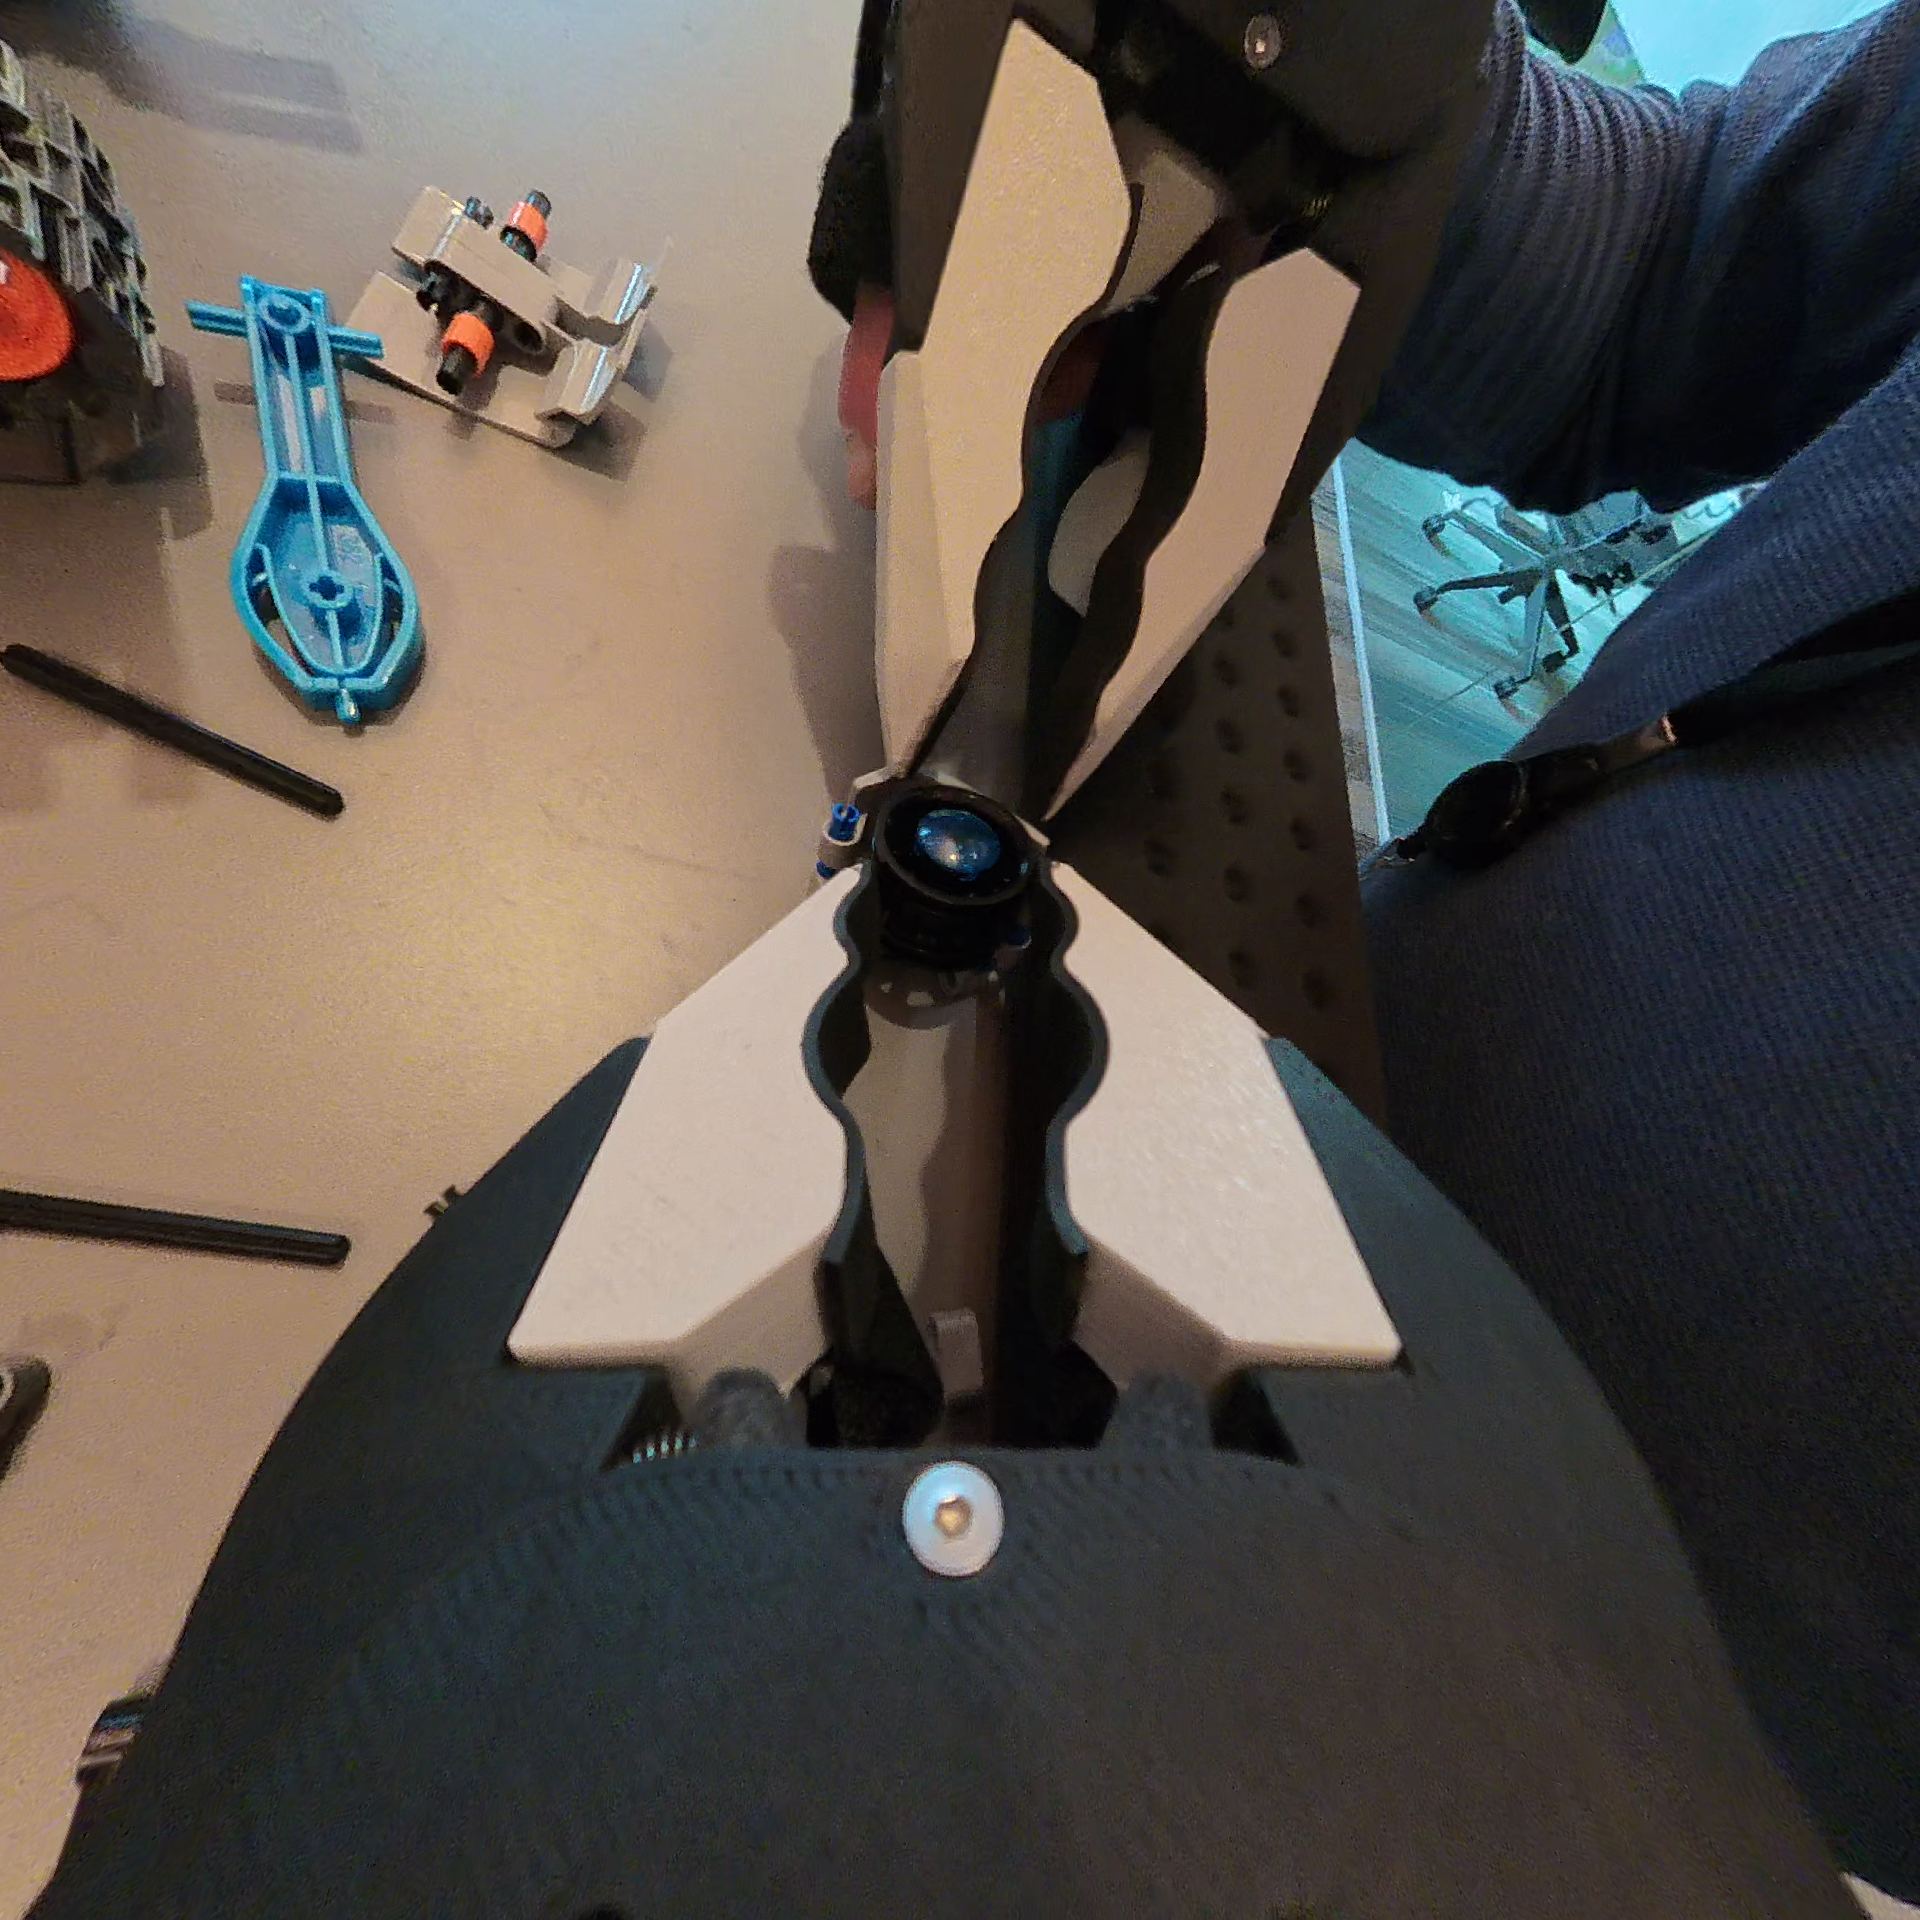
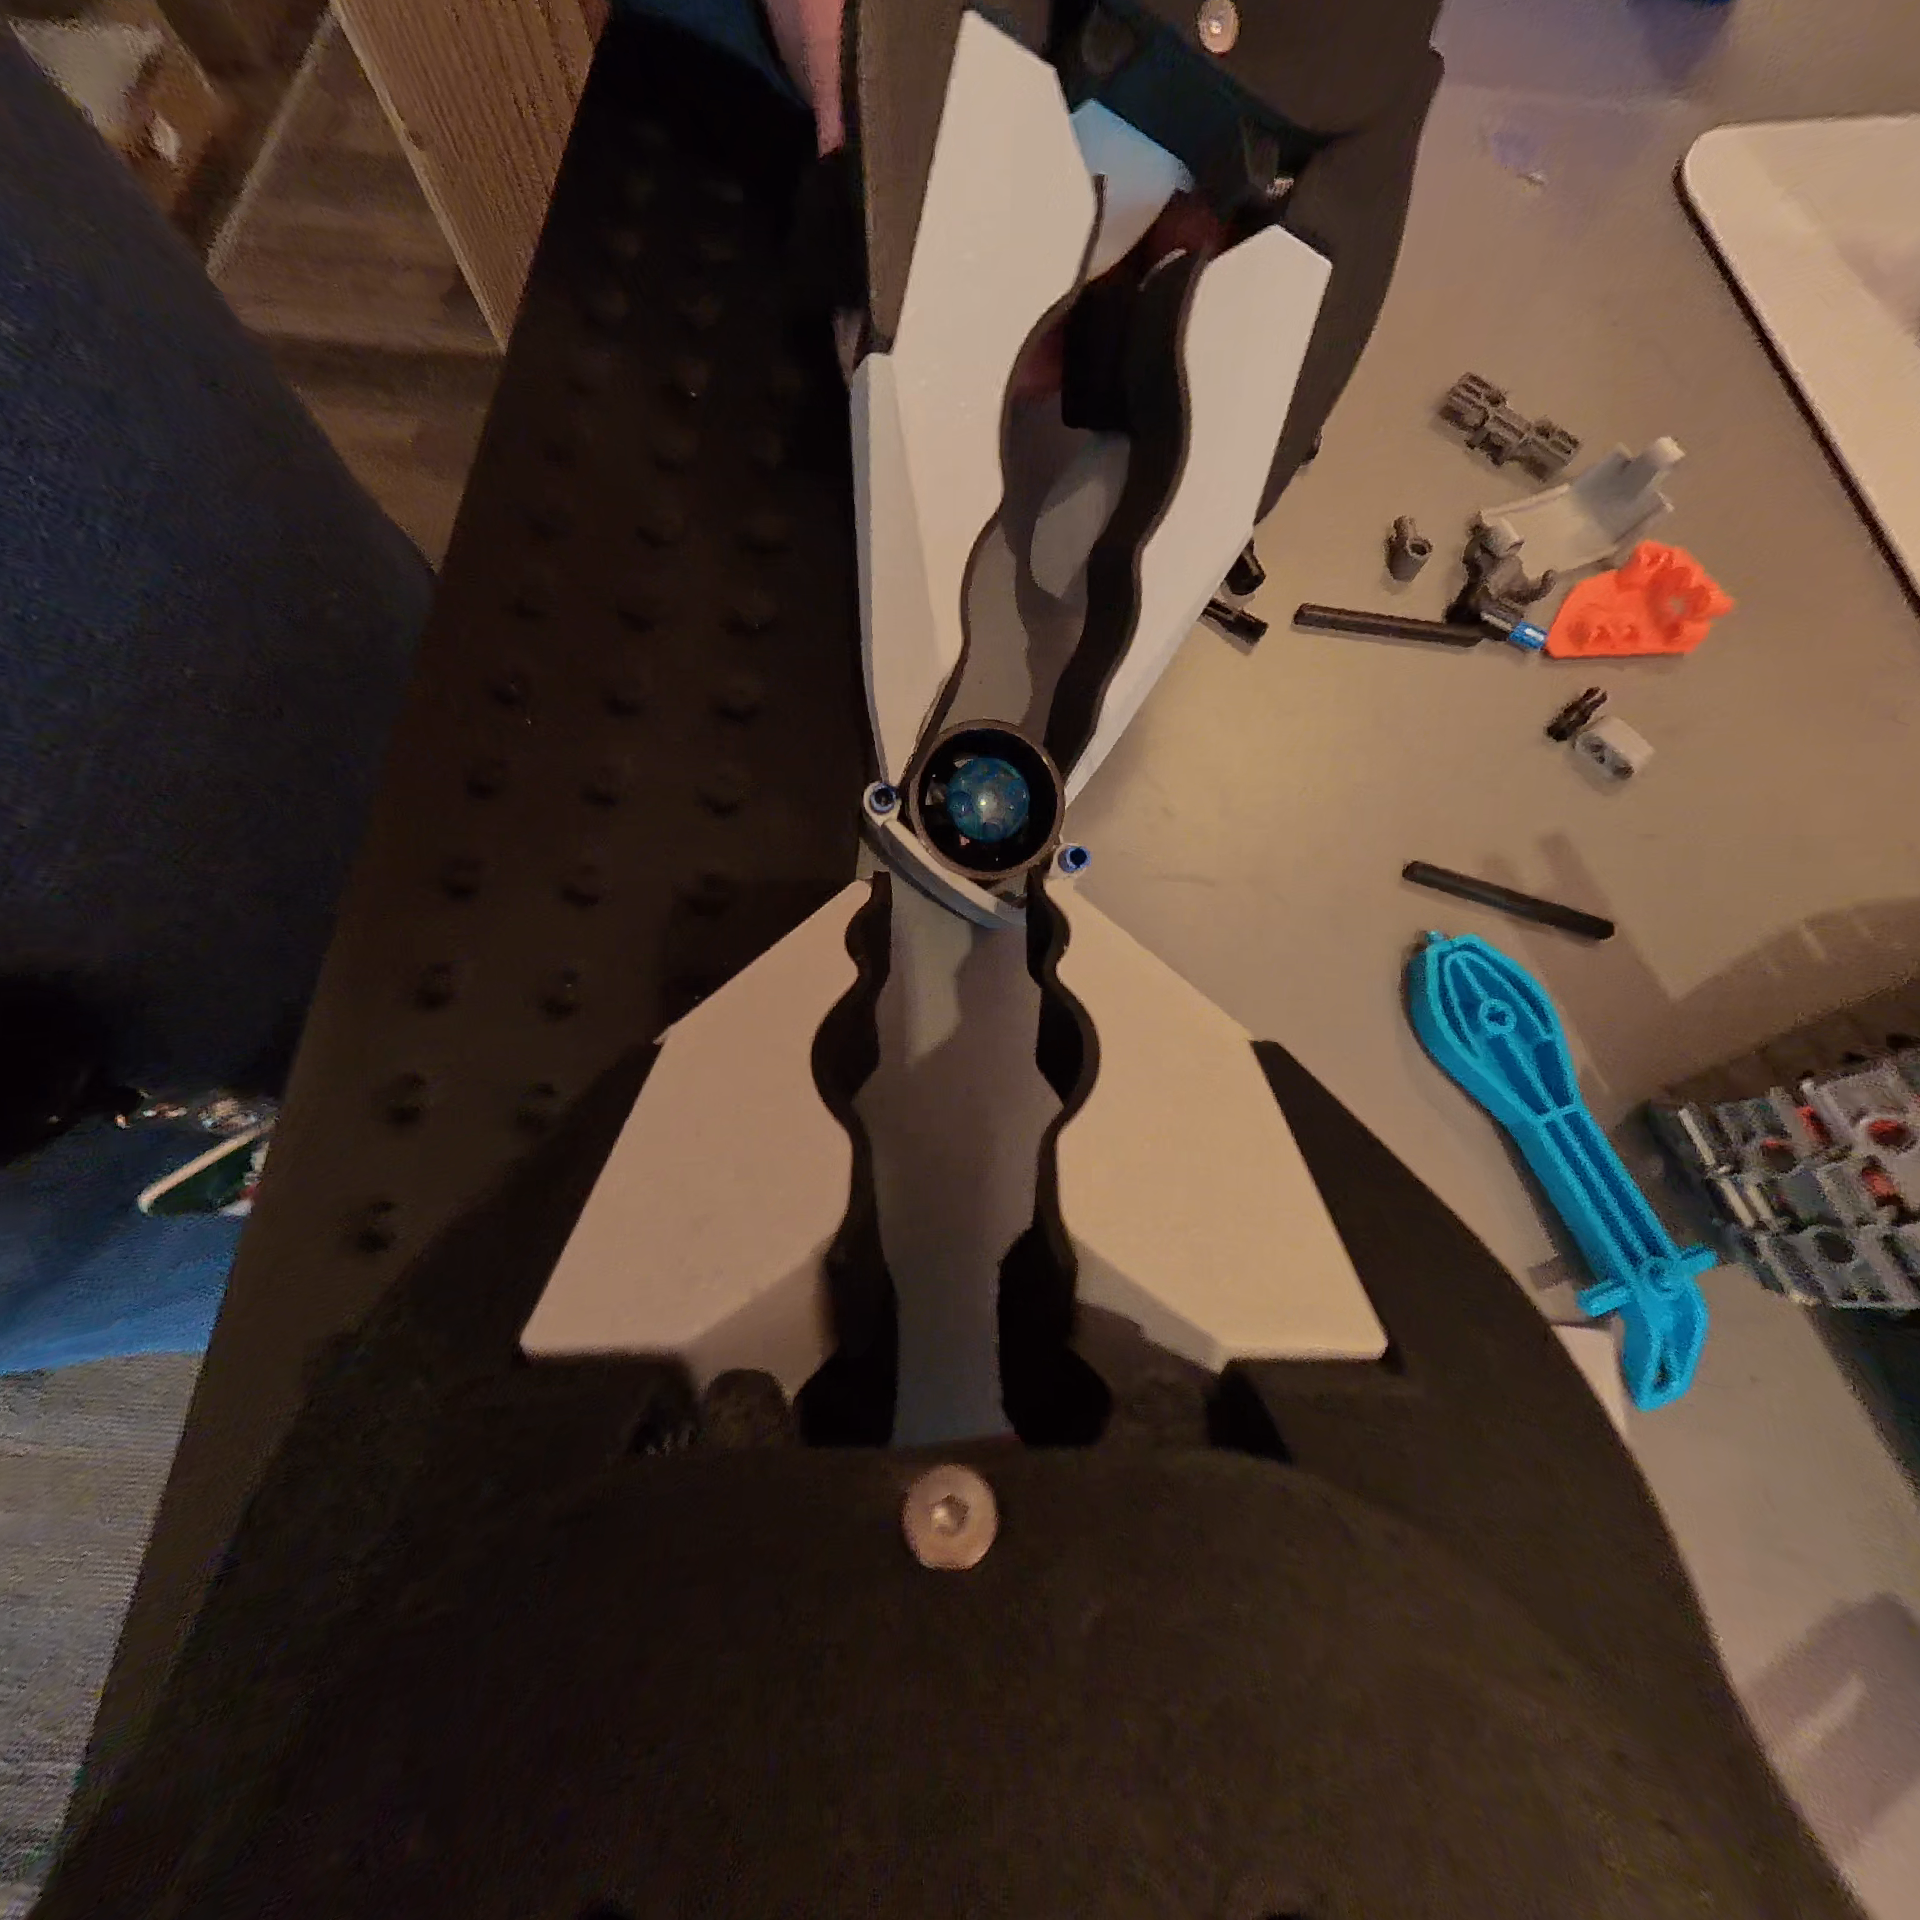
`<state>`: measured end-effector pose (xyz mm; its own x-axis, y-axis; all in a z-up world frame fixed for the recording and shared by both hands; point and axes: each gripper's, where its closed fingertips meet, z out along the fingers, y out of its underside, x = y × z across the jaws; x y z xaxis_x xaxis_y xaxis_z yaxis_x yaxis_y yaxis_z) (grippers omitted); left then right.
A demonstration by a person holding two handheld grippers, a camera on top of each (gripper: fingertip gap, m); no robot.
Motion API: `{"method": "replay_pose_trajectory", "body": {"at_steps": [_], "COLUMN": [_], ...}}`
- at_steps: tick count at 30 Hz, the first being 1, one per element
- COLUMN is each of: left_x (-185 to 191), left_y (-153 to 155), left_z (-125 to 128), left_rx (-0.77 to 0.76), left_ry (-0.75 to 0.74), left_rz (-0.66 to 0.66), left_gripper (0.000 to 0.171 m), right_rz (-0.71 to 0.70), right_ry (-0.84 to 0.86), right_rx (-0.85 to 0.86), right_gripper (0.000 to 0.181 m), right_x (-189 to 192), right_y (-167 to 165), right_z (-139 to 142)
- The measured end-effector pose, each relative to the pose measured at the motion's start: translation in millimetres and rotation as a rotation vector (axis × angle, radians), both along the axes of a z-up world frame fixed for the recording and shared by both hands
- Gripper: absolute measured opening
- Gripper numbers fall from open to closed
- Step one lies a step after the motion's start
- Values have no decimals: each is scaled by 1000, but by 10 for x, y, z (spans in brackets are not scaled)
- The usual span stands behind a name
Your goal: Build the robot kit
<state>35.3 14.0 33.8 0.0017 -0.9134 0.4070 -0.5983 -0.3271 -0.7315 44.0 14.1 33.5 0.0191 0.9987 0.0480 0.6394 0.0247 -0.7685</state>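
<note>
My two grippers meet tip to tip over the grey table (image 1: 582, 914). The left gripper (image 1: 948, 912) is shut on a small black round part with a blue dome (image 1: 954, 844). It enters the right wrist view from above (image 2: 987, 750), around the same black part (image 2: 985, 798). My right gripper (image 2: 951, 902) is shut on a grey curved piece with blue pins (image 2: 940, 885) that sits against the black part. It comes in from above in the left wrist view (image 1: 961, 774), where the grey piece's blue pin (image 1: 840, 826) shows at the left.
On the table lie a blue flat tool (image 1: 312, 499) (image 2: 1558, 1143), a grey block with orange connectors (image 1: 509, 301), black axles (image 1: 177, 727) (image 2: 1507, 899), a tracked assembly (image 2: 1797, 1174), an orange piece (image 2: 1631, 613) and a white tray corner (image 2: 1818, 260). A navy sleeve (image 1: 1662, 1143) fills the right. The tips of both grippers are at nearly the same place.
</note>
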Motion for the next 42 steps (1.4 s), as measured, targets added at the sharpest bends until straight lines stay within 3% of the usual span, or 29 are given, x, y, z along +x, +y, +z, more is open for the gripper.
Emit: {"method": "replay_pose_trajectory", "body": {"at_steps": [8,17,20,26,28,32,37,42], "left_x": [-50,-81,-101,-109,-98,-101,-96,-96], "left_y": [-22,-25,-33,-18,-45,20,40,59], "left_z": [-6,-2,2,38,79,35,27,19], "left_rx": [-11,-42,-58,-54,-114,-52,75,-2], "left_ry": [-10,-26,-28,10,23,91,104,46], "left_rz": [-28,-40,-45,-28,-24,29,42,92], "left_gripper": [27,27,27,28,41,23,20,20], "right_rz": [121,354,392,370,360,350,334,332], "right_ry": [-90,-211,-196,-221,-235,-248,-251,-258], "right_rx": [104,424,407,406,403,394,381,368], "right_gripper": [11,3,1,1,0,0,0,0], "right_x": [-41,-61,-91,-124,-140,-145,-145,-145], "right_y": [-18,3,-56,-64,-73,-80,-71,-60], "right_z": [-59,-91,-92,-92,-95,-99,-98,-95]}}
